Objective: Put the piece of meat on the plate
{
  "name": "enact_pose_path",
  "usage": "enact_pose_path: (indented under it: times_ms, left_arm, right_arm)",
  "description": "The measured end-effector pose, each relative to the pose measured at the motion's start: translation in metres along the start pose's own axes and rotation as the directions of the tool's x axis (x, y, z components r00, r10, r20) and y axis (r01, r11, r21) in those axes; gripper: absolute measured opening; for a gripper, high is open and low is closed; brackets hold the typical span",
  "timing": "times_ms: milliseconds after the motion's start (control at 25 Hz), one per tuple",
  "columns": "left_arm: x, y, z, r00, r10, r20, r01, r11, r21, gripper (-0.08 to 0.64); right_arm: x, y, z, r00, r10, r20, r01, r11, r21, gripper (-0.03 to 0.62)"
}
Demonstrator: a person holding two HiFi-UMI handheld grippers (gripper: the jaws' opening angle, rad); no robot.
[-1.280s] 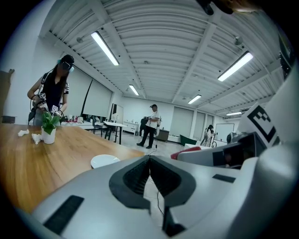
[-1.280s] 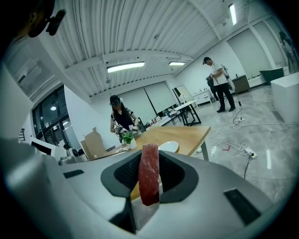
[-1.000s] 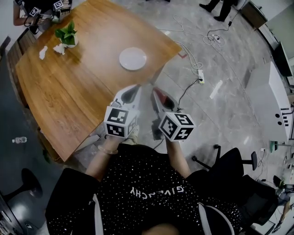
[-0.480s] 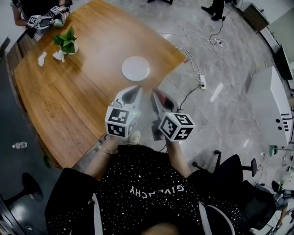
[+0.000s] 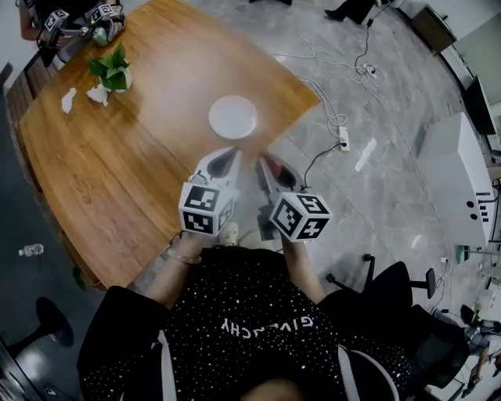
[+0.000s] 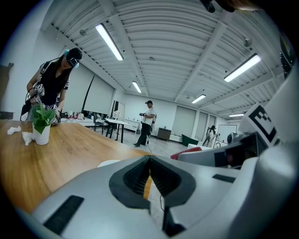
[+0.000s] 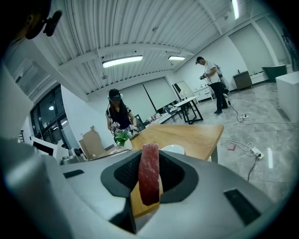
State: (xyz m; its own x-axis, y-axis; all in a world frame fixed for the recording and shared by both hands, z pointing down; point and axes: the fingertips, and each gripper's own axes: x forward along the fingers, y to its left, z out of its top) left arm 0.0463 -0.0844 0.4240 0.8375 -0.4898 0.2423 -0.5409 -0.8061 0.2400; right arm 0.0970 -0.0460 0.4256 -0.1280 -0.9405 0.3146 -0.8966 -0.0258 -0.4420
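Observation:
A round white plate [image 5: 232, 117] lies near the right edge of the wooden table [image 5: 117, 164]; it also shows as the plate [image 7: 173, 149] just past my right jaws. My right gripper [image 5: 267, 160] is shut on a red piece of meat [image 7: 149, 172], which stands on edge between the pads, short of the table edge. The left gripper [image 5: 226, 153] is held beside it, over the table's near edge, jaws shut with nothing in them. From the left gripper view the left gripper [image 6: 149, 163] points along the tabletop, with the plate rim [image 6: 108, 163] low ahead.
A potted plant [image 5: 116, 66] and crumpled tissue [image 5: 99, 92] sit at the table's far left, where another person [image 5: 74, 17] works with grippers. Cables and a power strip [image 5: 342, 129] lie on the floor to the right. A black office chair [image 5: 391, 282] stands behind right.
Both grippers have moved forward toward the table together, so the plate now lies nearer to their tips. The meat stays in the right jaws.

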Motion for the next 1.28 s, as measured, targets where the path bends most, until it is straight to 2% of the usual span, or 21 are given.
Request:
enact_pose_path:
  times_ms: [680,1280]
  left_arm:
    - [-0.006,-0.013,-0.010,1.000,0.007,-0.021,-0.007,1.000,0.004,0.011]
    - [0.067,0.018,0.010,0.996,0.081,-0.020,-0.083,0.995,-0.060,0.011]
  right_arm:
    - [-0.017,-0.006,-0.006,1.000,-0.010,0.008,0.010,1.000,0.029,0.098]
    - [0.041,-0.047,0.040,0.997,0.040,-0.059,-0.040,0.999,0.000,0.098]
